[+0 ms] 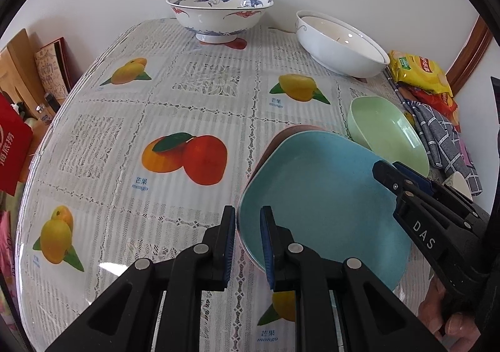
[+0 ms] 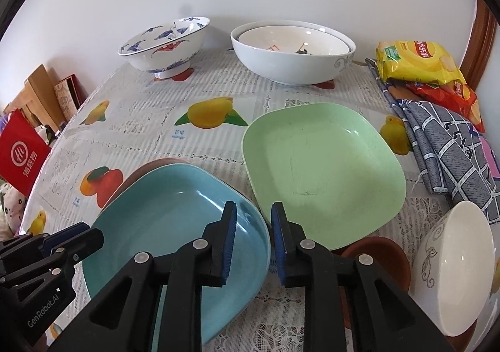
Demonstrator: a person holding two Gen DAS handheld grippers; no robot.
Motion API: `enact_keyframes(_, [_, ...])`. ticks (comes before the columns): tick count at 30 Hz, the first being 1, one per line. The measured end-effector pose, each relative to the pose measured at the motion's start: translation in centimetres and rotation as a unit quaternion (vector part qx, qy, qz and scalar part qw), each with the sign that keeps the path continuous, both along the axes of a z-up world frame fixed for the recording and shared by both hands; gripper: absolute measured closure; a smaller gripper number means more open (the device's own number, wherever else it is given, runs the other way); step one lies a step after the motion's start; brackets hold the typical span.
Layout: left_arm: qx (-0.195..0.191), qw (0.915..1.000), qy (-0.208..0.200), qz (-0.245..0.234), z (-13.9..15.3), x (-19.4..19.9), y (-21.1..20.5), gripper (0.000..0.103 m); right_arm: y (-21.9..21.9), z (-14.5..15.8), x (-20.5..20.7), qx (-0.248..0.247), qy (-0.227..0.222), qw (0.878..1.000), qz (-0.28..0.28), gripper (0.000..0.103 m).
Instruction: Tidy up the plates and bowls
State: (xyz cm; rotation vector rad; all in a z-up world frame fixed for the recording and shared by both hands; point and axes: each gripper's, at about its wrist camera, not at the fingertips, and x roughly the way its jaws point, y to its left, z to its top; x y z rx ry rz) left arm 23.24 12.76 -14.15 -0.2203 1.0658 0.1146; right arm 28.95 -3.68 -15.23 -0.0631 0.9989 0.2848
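A: What is the biggest risk here?

B: The blue plate [image 2: 175,227] shifting. It sits near the front of the table [image 1: 187,96] on a reddish-brown plate [image 2: 137,177], whose edge peeks out behind it. The left gripper [image 1: 247,217] seems clamped on the blue plate's left rim. The right gripper [image 2: 253,214] only straddles the right rim, with its pads clear of it. If the left hand lifts alone, the plate would probably tilt or slide off the one below.

A: And a lesser one?

B: The green plate [image 2: 325,171] lies just beside the right gripper's outer finger. A sideways move could knock it.

A: What do the containers hold?

B: The large white bowl [image 2: 293,71] at the back has a smaller bowl [image 2: 290,39] nested inside. Something dark shows in that one, too small to name. The blue-and-white patterned bowl [image 2: 165,46] beside it looks empty. The green and blue plates are bare. The small white bowl [image 2: 453,267] at the right edge is tipped on its side and empty. It rests by a brown dish [image 2: 375,255] that is partly hidden under the green plate.
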Motion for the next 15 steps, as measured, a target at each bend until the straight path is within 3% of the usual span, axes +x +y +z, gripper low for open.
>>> enact_keyframes(4, [0.001,1.0,-0.004,-0.004,0.7,-0.6,0.0,0.087,-0.7,0.9,-0.8,0.004,-0.005,1.0,-0.009,0.074])
enact_keyframes(8, [0.004,0.9999,-0.014,-0.002,1.5,-1.5,0.0,0.073,-1.7,2.0,-2.3,0.014,-0.006,1.0,-0.015,0.064])
enact_keyframes(13, [0.003,0.9996,-0.027,0.0,2.5,-2.7,0.0,0.07,-2.6,2.0,-4.4,0.047,0.019,0.999,-0.019,0.063])
enact_keyframes(15, [0.004,0.9996,-0.029,-0.001,2.6,-3.2,0.1,0.064,-2.4,1.6,-5.3,0.05,0.025,0.998,-0.02,0.063])
